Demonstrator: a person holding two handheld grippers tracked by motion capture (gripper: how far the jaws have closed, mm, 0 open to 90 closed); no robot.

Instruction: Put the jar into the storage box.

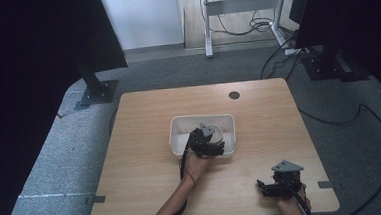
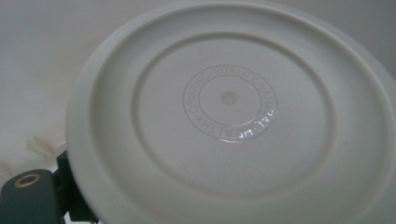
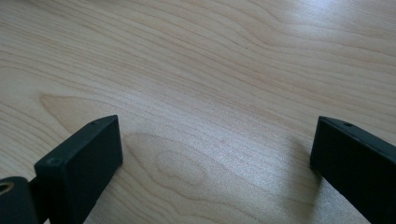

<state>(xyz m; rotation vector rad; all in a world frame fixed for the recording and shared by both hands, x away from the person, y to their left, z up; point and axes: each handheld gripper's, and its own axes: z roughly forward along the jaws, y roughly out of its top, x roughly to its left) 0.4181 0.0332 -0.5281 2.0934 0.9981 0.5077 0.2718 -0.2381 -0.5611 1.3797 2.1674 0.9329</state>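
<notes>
A round white dish (image 2: pixel 229 121) fills the left gripper view bottom-up, with raised lettering ringing its centre. Its rim lies over one of the black fingers (image 2: pixel 67 186) at the lower left; the other is hidden behind it. In the high view my left gripper (image 1: pixel 205 137) reaches into a white bin (image 1: pixel 177 133) at mid-table, shut on the dish (image 1: pixel 216 133). My right gripper (image 1: pixel 266 187) rests near the table's front right edge. Its jaws stand wide apart over bare wood (image 3: pixel 215 140), nothing between them.
The bin sits on a light wooden table (image 1: pixel 143 110) with a round cable hole (image 1: pixel 234 95) at the back. Grey carpet, black stand bases (image 1: pixel 97 90) and trailing cables (image 1: pixel 374 121) surround the table.
</notes>
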